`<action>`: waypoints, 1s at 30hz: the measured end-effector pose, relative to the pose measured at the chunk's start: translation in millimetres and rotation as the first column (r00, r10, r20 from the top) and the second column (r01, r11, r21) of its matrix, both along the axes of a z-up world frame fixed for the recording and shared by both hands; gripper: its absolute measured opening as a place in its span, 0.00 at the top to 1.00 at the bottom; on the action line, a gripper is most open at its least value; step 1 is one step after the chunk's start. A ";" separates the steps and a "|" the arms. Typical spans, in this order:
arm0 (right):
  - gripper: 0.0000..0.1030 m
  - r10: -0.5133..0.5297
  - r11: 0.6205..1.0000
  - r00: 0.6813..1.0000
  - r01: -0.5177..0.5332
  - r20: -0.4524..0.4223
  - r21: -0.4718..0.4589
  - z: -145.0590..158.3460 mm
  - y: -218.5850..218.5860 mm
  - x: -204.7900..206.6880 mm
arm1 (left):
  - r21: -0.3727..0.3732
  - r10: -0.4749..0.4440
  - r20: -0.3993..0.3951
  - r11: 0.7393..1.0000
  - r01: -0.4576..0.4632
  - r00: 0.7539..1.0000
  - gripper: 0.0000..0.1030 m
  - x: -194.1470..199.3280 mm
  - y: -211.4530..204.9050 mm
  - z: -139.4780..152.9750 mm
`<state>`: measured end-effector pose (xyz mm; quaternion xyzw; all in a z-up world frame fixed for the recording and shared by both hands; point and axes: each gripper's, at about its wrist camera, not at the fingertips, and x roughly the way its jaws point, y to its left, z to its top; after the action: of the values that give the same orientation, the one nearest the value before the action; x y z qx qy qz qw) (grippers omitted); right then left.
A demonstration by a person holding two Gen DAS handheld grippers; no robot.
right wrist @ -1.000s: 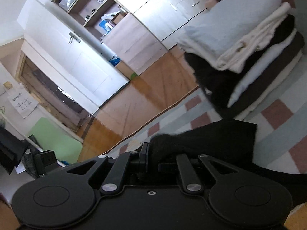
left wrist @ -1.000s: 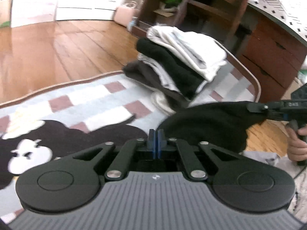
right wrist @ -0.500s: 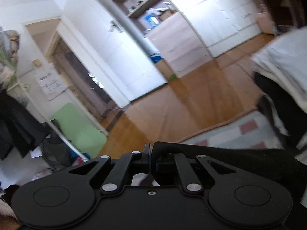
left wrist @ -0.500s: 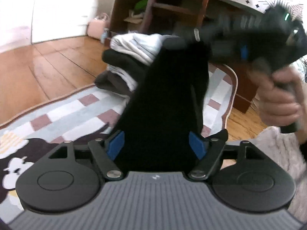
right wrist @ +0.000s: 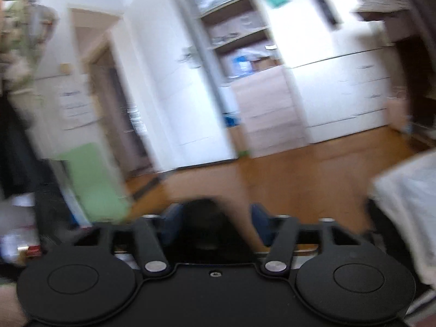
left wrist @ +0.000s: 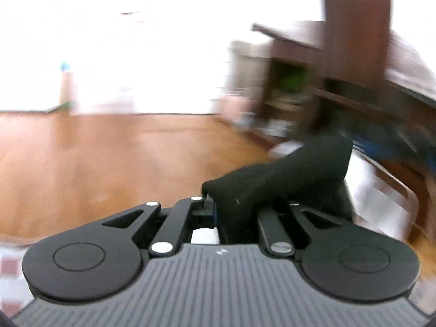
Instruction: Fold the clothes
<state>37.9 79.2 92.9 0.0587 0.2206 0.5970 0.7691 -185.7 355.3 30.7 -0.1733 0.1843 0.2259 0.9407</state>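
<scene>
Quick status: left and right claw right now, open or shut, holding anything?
Left claw: shut on the black garment.
Right claw: opening, pads clear of the dark cloth between them.

A wooden floor (left wrist: 114,163) of warm brown boards runs to the far white wall. At the near left edge lies a rug (left wrist: 11,264) with pale and dark red checks. On the right the rug's curved border (left wrist: 392,179) lies on the boards. Far right, dark wooden furniture (left wrist: 299,81) stands on the floor, blurred.

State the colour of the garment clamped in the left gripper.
Black, plain, with no visible pattern. The garment shows best in the left wrist view, pinched in the left gripper.
</scene>
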 end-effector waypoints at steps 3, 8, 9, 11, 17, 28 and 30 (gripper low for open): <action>0.37 -0.120 0.983 0.978 0.093 -0.171 -0.158 -55.8 7.1 39.0 | -0.132 0.120 -0.185 0.980 -0.146 0.975 0.91 -2.6 42.2 -55.1; 0.37 -0.183 0.935 0.917 0.051 -0.354 -0.351 -116.9 23.5 77.9 | -0.409 0.094 -0.270 0.890 -0.202 0.958 0.84 -25.9 45.2 -135.6; 0.37 -0.185 0.926 0.908 0.032 -0.377 -0.377 -124.4 27.3 82.4 | -0.437 0.086 -0.272 0.877 -0.202 0.958 0.83 -28.3 39.8 -142.4; 0.36 -0.155 0.926 0.899 -0.012 -0.409 -0.378 -131.1 33.0 83.4 | -0.436 0.056 -0.274 0.883 -0.176 0.960 0.78 -25.4 25.7 -146.6; 0.36 -0.056 0.913 0.874 -0.151 -0.482 -0.380 -160.2 43.5 76.3 | -0.201 -0.119 -0.364 0.979 0.047 0.924 0.48 -0.8 -26.3 -132.7; 0.37 0.117 0.822 0.951 -0.255 -0.286 -0.510 -211.7 73.2 28.2 | -0.382 -0.263 -0.241 0.911 0.158 0.934 0.43 23.9 -44.4 -134.3; 0.54 0.194 0.797 0.970 -0.243 -0.147 -0.553 -215.5 80.9 11.7 | -0.400 -0.248 -0.240 0.906 0.137 0.938 0.43 23.0 -41.7 -136.4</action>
<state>49.6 160.1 -122.7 -0.1737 0.4251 0.5859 0.6677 -162.8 313.6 -105.7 -0.2973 0.3744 0.1139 0.8709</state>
